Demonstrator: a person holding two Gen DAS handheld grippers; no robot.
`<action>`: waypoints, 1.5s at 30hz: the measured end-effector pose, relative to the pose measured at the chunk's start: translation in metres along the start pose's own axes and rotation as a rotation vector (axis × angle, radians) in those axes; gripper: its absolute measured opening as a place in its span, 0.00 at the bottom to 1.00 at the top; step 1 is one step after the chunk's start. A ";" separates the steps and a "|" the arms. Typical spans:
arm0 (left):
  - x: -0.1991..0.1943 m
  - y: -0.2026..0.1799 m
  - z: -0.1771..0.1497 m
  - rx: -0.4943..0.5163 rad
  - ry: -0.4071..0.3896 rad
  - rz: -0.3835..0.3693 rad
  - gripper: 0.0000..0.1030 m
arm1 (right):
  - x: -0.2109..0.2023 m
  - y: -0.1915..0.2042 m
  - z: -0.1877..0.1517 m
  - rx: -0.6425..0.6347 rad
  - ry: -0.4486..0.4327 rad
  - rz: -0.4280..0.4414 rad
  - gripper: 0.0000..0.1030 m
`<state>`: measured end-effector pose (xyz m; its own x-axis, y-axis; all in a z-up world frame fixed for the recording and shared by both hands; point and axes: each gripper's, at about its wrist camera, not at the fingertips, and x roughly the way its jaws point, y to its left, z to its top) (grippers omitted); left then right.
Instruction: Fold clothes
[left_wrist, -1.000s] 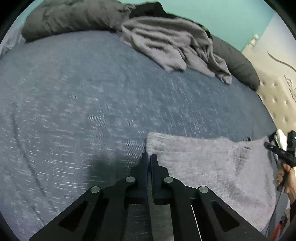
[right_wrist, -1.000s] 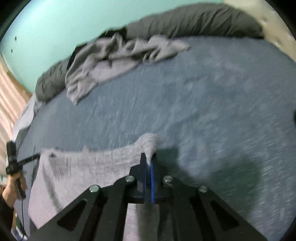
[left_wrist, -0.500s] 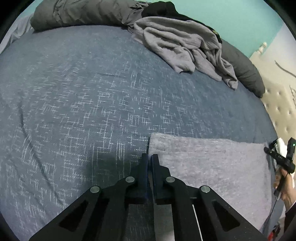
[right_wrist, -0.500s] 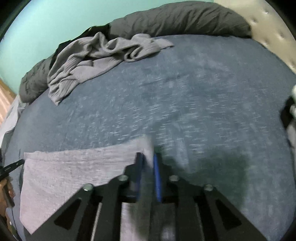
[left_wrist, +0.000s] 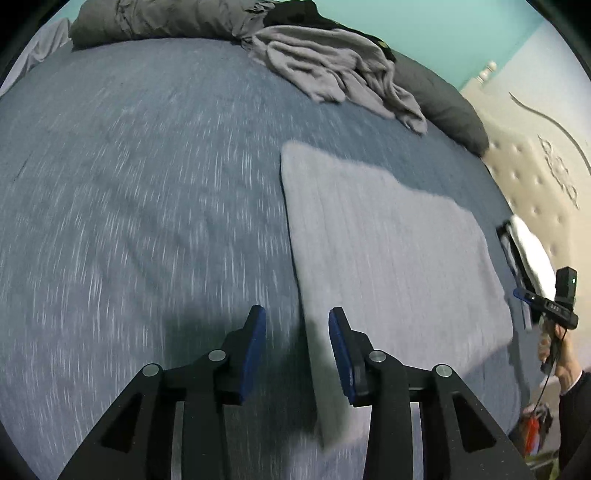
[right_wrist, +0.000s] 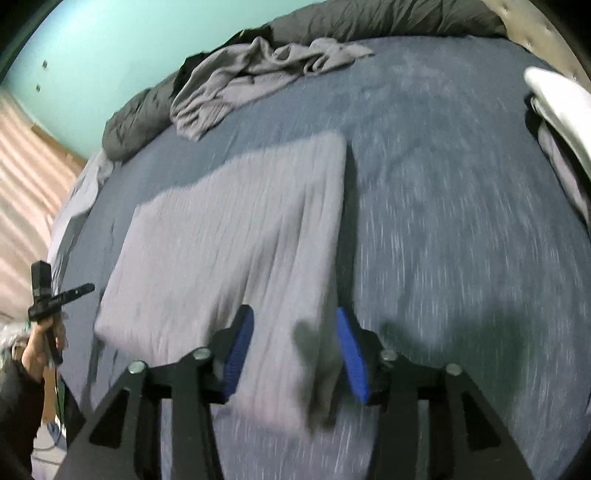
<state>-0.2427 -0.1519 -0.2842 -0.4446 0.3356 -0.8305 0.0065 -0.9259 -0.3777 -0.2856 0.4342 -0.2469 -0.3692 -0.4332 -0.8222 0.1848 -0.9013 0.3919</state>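
A light grey garment (left_wrist: 388, 258) lies folded flat on the blue bedspread (left_wrist: 129, 203). In the left wrist view its left edge runs up between the blue pads of my left gripper (left_wrist: 297, 325), which stands open just above the cloth. In the right wrist view the same garment (right_wrist: 236, 236) spreads left and ahead, its right edge below my right gripper (right_wrist: 295, 332), also open and holding nothing. Each view shows the other gripper at the frame edge, held by a hand (left_wrist: 554, 347).
A crumpled grey garment (left_wrist: 332, 70) lies at the far side of the bed against dark grey bedding (left_wrist: 166, 18). Folded clothes, white on top (right_wrist: 561, 110), sit by the padded headboard (left_wrist: 535, 166). A teal wall (right_wrist: 110, 48) stands behind.
Both grippers were shut on the garment's near corners; they have let go and now stand open. The garment has dropped flat, and both views have pulled back and up.
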 end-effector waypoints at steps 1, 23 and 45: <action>-0.003 0.000 -0.010 0.003 0.010 -0.003 0.38 | -0.001 0.001 -0.009 -0.006 0.013 -0.009 0.47; 0.003 -0.038 -0.083 0.167 0.085 0.072 0.13 | 0.032 0.041 -0.056 -0.158 0.081 -0.143 0.05; -0.011 -0.023 -0.088 0.145 0.038 0.140 0.05 | 0.002 0.017 -0.048 -0.130 0.010 -0.238 0.03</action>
<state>-0.1594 -0.1194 -0.3021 -0.4142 0.2058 -0.8866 -0.0642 -0.9783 -0.1971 -0.2397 0.4183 -0.2613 -0.4071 -0.2082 -0.8893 0.2097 -0.9690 0.1309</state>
